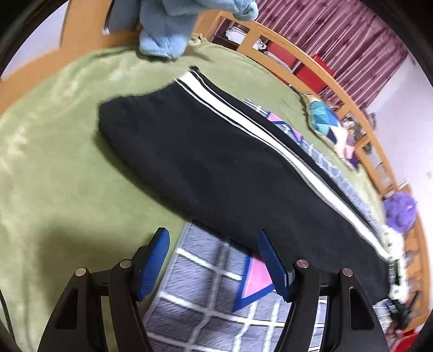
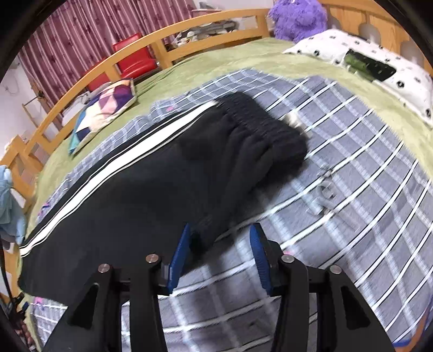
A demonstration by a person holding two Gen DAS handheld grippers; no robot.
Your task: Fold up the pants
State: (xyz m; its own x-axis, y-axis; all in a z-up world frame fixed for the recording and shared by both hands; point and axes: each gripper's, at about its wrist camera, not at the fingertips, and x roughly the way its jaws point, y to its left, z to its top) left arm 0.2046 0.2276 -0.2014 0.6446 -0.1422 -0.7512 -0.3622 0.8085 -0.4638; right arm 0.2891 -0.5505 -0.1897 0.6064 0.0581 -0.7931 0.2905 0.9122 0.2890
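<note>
Black pants [image 1: 205,162] with a white side stripe lie stretched out on a grey checked blanket [image 1: 205,297] on a green bed cover. My left gripper [image 1: 213,235] is open, its blue fingers just short of the pants' near edge, holding nothing. In the right wrist view the pants [image 2: 151,184] lie lengthwise with the gathered waistband at the far end. My right gripper [image 2: 220,232] is open, with the pants' near edge lying between its blue fingers [image 2: 180,251].
A light blue garment [image 1: 173,24] lies at the far bed edge. A patterned cushion [image 2: 105,108], a white spotted pillow [image 2: 373,65] and a purple plush toy [image 2: 297,16] lie on the bed. A wooden rail [image 2: 151,35] borders it.
</note>
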